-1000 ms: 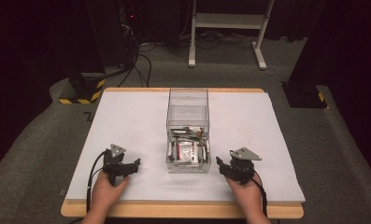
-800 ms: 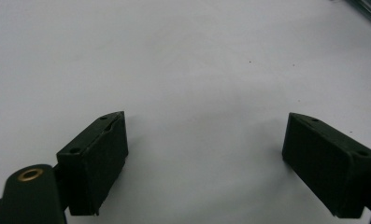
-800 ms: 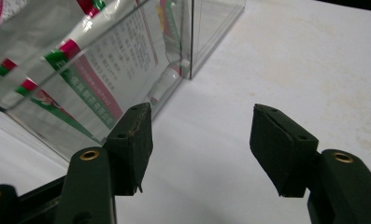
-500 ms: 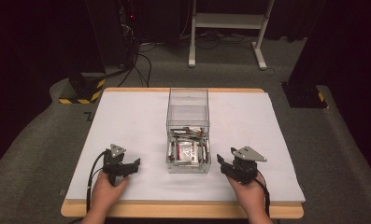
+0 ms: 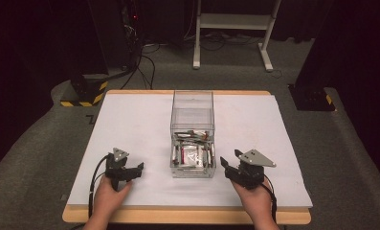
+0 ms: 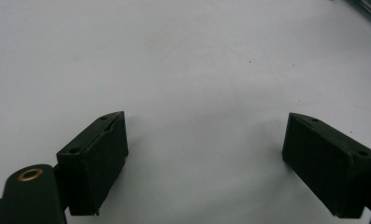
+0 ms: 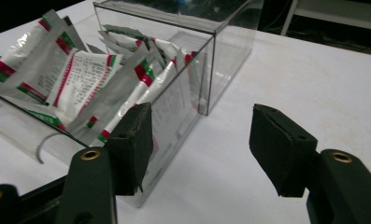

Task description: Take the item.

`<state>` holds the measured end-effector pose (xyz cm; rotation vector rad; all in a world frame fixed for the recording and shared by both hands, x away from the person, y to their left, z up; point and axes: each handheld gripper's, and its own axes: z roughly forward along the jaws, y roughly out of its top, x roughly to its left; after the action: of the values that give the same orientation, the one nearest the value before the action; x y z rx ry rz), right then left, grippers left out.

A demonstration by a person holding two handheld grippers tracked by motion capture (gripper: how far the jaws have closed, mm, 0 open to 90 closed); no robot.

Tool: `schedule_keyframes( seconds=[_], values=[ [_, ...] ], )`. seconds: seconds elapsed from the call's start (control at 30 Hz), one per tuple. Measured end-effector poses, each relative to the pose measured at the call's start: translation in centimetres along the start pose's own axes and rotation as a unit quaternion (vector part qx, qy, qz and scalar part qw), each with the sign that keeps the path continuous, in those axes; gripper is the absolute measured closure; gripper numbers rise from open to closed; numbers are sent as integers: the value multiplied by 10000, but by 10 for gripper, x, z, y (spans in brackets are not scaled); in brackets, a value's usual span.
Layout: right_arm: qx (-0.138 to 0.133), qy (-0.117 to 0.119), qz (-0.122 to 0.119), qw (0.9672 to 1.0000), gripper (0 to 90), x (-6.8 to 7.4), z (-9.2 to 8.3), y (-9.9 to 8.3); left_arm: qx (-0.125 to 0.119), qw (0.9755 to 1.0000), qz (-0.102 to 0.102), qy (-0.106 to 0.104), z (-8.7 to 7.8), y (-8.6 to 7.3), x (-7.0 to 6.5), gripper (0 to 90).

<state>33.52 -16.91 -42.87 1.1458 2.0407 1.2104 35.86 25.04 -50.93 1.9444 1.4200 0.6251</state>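
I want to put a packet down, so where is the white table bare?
Bare stretches lie left of the clear box, beyond the left tongs, and right of the box beyond the right tongs. It is crowded inside the box, full of sachets.

White counter (image 5: 130,124), wood-edged.
A clear box (image 5: 193,112) of sachets (image 5: 191,154) stands mid-counter, nearer the front edge than the back.

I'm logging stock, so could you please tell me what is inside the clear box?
The clear box holds a heap of white sachets with red and green bands, piled at its near end. Their count is unclear, since the upper sachets cover those beneath.
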Motion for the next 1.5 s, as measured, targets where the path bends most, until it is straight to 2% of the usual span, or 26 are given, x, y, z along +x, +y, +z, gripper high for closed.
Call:
schedule_keyframes(
  seconds=[0.27, 0.47, 0.6, 0.9, 1.03, 1.27, 1.5],
  values=[
    [-84, 199, -24, 9998, 410, 11, 0, 13, 0, 10000, -1, -1, 0, 0, 0, 144],
    [-164, 291, -221, 9992, 391, 24, 4, 27, -2, 10000, -1, -1, 0, 0, 0, 144],
    [-210, 365, -311, 9986, 408, 31, 8, 33, 1, 10000, 0, -1, 0, 0, 0, 144],
    [-134, 605, -408, 9972, 435, 50, 21, 45, -1, 10000, -3, -1, 0, 0, 0, 144],
    [-151, 701, -346, 9968, 437, 54, 24, 45, -14, 10000, -19, 1, 0, 0, 0, 144],
    [10, 871, -294, 9958, 474, 63, 31, 38, -14, 10000, -19, 0, 0, 0, 0, 144],
    [239, 867, -200, 9957, 496, 64, 40, 29, -14, 10000, -19, 1, 0, 0, 0, 144]
  ],
)
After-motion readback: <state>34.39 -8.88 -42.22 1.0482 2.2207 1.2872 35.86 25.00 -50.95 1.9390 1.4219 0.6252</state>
